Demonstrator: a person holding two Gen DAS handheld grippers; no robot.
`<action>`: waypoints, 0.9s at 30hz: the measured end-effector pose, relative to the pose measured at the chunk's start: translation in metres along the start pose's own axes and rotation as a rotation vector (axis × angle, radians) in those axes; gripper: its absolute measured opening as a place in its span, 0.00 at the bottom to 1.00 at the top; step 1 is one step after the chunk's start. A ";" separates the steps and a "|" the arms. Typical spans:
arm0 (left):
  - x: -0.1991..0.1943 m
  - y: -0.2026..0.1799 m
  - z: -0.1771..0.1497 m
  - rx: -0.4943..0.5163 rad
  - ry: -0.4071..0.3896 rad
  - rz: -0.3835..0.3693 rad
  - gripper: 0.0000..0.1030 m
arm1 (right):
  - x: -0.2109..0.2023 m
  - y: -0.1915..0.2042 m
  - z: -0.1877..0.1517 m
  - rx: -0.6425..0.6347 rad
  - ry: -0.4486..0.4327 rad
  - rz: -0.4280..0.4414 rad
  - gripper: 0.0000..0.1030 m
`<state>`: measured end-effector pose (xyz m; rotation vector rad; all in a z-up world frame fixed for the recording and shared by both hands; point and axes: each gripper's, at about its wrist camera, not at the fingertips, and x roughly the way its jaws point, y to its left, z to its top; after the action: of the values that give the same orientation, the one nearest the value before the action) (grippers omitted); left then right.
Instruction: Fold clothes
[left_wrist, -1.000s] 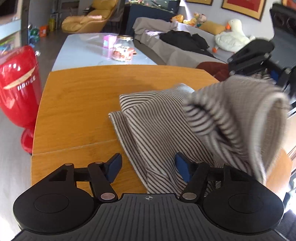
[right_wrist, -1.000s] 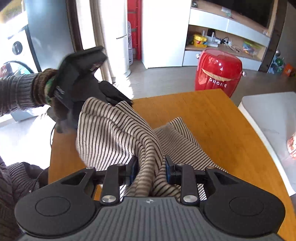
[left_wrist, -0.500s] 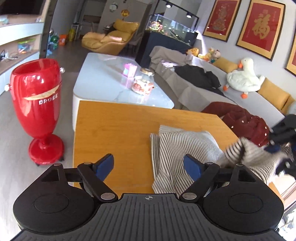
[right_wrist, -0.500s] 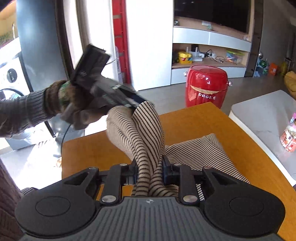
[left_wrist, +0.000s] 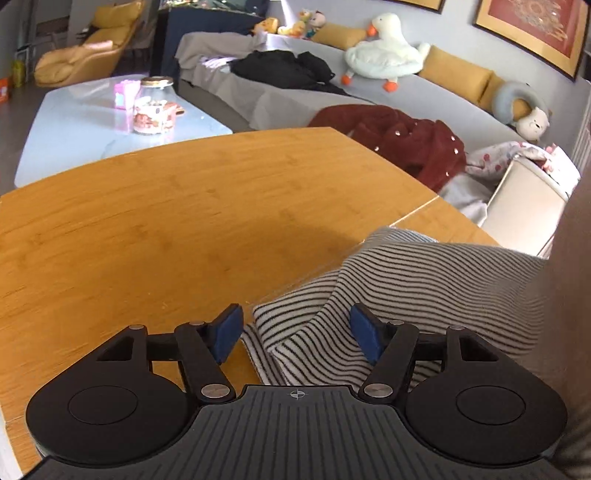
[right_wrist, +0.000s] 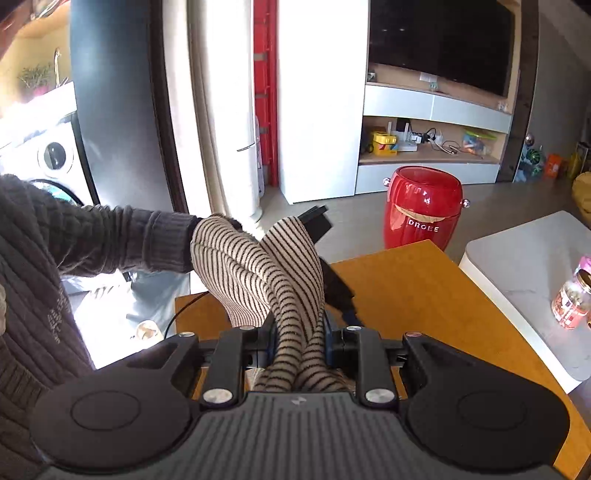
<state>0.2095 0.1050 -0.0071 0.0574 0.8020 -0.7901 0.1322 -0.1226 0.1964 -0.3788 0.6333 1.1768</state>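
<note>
On the wooden table (left_wrist: 147, 229) the striped top (left_wrist: 424, 295) is partly lifted – bunched and clamped in the right tongs (right_wrist: 299, 341) – while the left tongs (left_wrist: 295, 332), closing, pads not yet pressing, could miss the edge and the fold be dragged askew.

The garment (left_wrist: 424, 280) lies at the desk's (left_wrist: 166, 221) near right corner, one fold between the left claw's (left_wrist: 295, 330) closing jaws, untouched by the pads. Beyond the desk stands a low table (left_wrist: 74, 118) bearing a jar (left_wrist: 153, 105); a sofa (left_wrist: 406, 99) runs behind, right, with a plush goose (left_wrist: 384, 55) on it
</note>
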 end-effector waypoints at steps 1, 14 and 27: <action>-0.002 0.001 -0.003 -0.002 -0.002 0.004 0.67 | 0.014 -0.017 -0.003 0.033 0.016 0.018 0.22; -0.122 -0.002 0.005 -0.048 -0.181 0.159 0.75 | 0.121 -0.110 -0.090 0.334 0.078 0.021 0.32; -0.014 -0.071 0.023 0.074 -0.012 -0.002 0.76 | 0.067 -0.053 -0.126 0.426 -0.196 -0.428 0.63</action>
<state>0.1714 0.0547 0.0355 0.1176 0.7619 -0.8209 0.1652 -0.1654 0.0540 -0.0287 0.5773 0.6380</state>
